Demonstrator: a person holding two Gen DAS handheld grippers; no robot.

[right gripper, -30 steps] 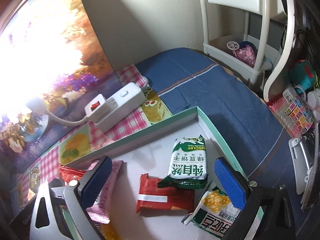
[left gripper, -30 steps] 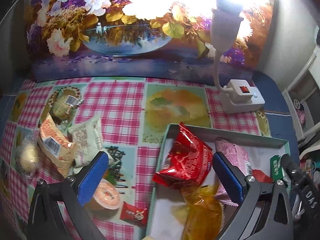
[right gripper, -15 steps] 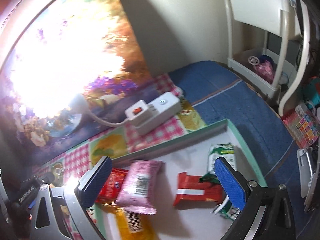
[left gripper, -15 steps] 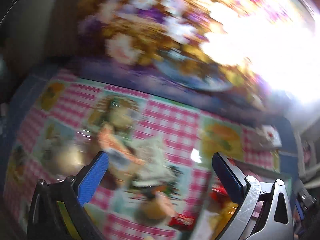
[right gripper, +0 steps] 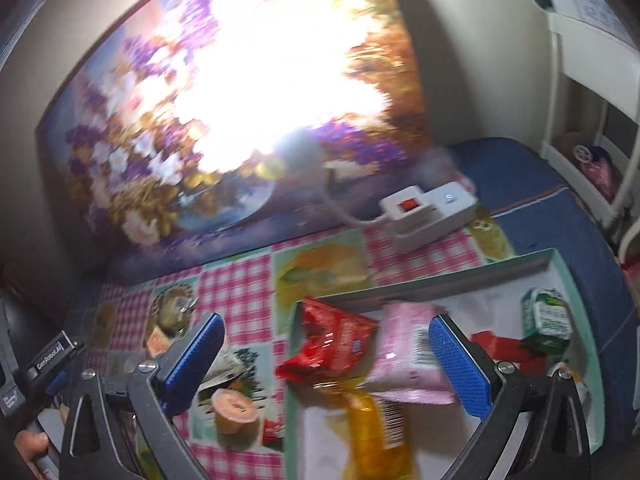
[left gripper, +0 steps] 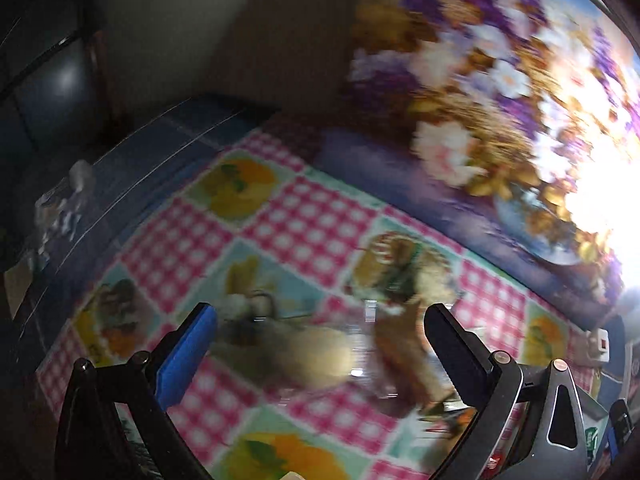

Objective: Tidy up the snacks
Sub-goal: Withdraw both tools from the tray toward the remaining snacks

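**Reaching for the loose snacks**

Hanging over the pink checked cloth [left gripper: 312,216] on the worktop, the left gripper [left gripper: 320,348] has its two fingers wide apart with nothing between them. One finger has a blue pad [left gripper: 186,356]. Below the gap lie some blurry snacks: a pale round clear-wrapped snack [left gripper: 312,354] and an orange crinkly packet [left gripper: 404,348]. The picture is too smeared to say more about them. I think the gripper is open like this so it can drop over one of them and pinch it.

The right gripper [right gripper: 324,364] is also spread open and holds nothing. It hovers above the near left corner of the shallow green-rimmed box [right gripper: 576,292], pointing toward the flower painting [right gripper: 132,152] at the back edge of the worktop. Inside the box lie a shiny red packet [right gripper: 332,340], a pink packet [right gripper: 408,352], a yellow-orange clear packet [right gripper: 372,432], a flat red bar [right gripper: 500,352] and a green and white biscuit packet [right gripper: 546,320]. They are packed close, likely because the box is where the snacks belong.

Outside the box, on the cloth, wait a small round orange jelly cup [right gripper: 234,410] and a tiny red candy [right gripper: 272,428] just beside it. A white power strip [right gripper: 428,212] sits at the back edge. A person's fingers [right gripper: 30,442] hold the left gripper's handle low, near the left edge of the worktop.
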